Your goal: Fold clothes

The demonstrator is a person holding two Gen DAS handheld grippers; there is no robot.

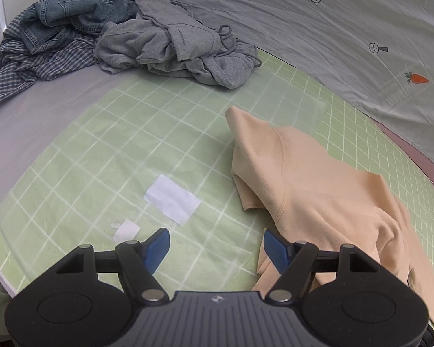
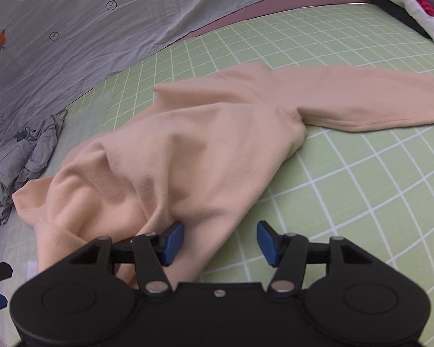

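Note:
A peach long-sleeved top [image 1: 318,190] lies rumpled on the green checked mat [image 1: 136,133]. In the right wrist view the peach top [image 2: 188,150] has one sleeve stretched out to the right. My left gripper [image 1: 216,244] is open just left of the garment's near edge, its right pad touching the fabric. My right gripper [image 2: 220,243] is open over the top's near hem, with the cloth lying between its fingers. Neither gripper holds anything.
A heap of unfolded clothes sits far left: grey hoodie [image 1: 173,49], jeans [image 1: 72,11], checked shirt [image 1: 34,60]. White paper scraps [image 1: 172,199] lie on the mat. Folded clothes [image 2: 413,3] are stacked at the far right. A grey printed sheet [image 1: 318,26] hangs behind.

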